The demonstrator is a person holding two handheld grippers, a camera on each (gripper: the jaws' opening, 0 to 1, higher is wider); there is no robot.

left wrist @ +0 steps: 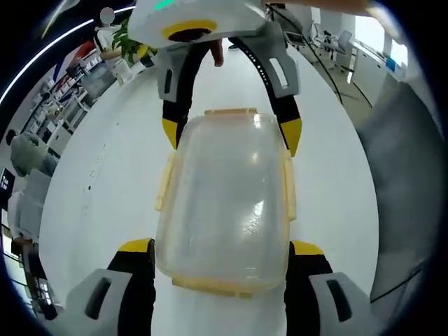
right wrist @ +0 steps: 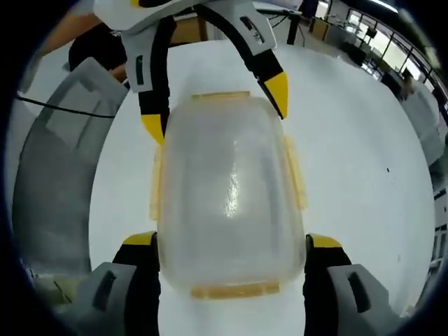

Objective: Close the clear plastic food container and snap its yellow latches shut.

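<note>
The container [left wrist: 222,199] sits on a white table [left wrist: 105,182], lid down on the tub, with one gripper at each short end. In the left gripper view the left gripper [left wrist: 220,246] straddles the near end, its yellow-tipped jaws apart on either side of the box, and the right gripper [left wrist: 231,136] straddles the far end in the same way. The right gripper view shows the mirror case: the right gripper [right wrist: 231,241] holds its jaws wide beside the near end of the container [right wrist: 227,192], and the left gripper [right wrist: 213,112] stands at the far end. Neither pair looks clamped; whether the tips touch the walls I cannot tell.

The lid seems seated, so closing looks done and the latching step is in hand. Four yellow latches show: the left latch [left wrist: 165,183], the right latch [left wrist: 288,185], the far latch [left wrist: 230,111] and the near latch [left wrist: 227,285]. The side latches seem to flare outward from the wall, so I judge them not yet snapped; the end latches are harder to read.

The next move likely calls for one gripper to steady the box while the other presses a flap down against the tub until it clicks. The clear plastic is light and slick, so an off-centre push could slide or tip it.
</note>
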